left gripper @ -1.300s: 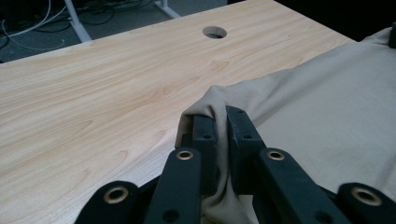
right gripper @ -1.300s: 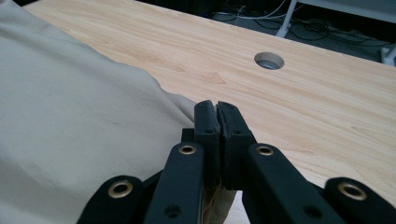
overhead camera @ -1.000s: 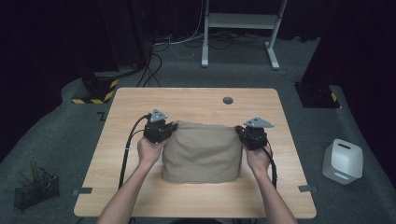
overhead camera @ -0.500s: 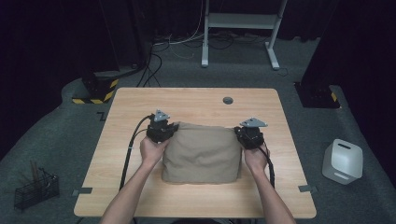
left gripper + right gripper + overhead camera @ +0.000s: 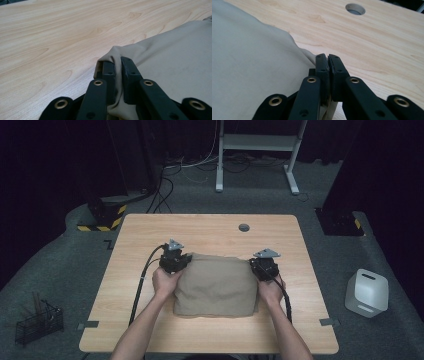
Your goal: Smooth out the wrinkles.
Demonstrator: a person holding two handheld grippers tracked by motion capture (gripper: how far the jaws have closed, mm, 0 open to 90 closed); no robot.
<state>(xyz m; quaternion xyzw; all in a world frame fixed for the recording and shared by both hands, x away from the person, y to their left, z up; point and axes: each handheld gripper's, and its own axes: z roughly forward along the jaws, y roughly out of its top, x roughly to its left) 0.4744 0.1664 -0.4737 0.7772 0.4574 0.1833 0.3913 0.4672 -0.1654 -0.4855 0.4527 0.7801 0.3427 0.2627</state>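
**Risk check: both far corners of the cloth pinched, low over the table**

Cloth (image 5: 215, 282) is a tan folded piece lying near the middle of the table (image 5: 150, 227), nearer the person's edge than the cable hole (image 5: 244, 227).

- Left gripper (image 5: 176, 258): jaws clamped on the cloth's far-left corner. In the left gripper view the fabric bunches between the pads and wraps over the tip (image 5: 110, 56).
- Right gripper (image 5: 263, 264): jaws closed on the far-right corner. In the right gripper view the pads look almost together, with only a thin edge of cloth (image 5: 262, 65) caught between them.

What could go wrong (judgement):
- The right grip looks shallow. Any tug away from the cloth could slip that corner out, leaving one side dropped and the fold skewed.
- The left bite holds a bunched wad, possibly more than one layer. Lifting could drag a lower layer along and undo the fold.
- Uneven pull between the two hands would twist the far edge or slide the whole cloth across the smooth wood.
- Both tips sit close to the tabletop, so going lower risks scraping the jaws on it.
- The left gripper's cable (image 5: 142, 280) runs along the cloth's left side and could snag the edge if the hand swings inward.

Around:
- The cable hole is beyond the cloth's far edge, well apart.
- On the floor, a white container (image 5: 367, 292) stands off to the cloth's right and a wire basket (image 5: 37, 322) off to its left.
- Nothing on the table blocks the cloth.
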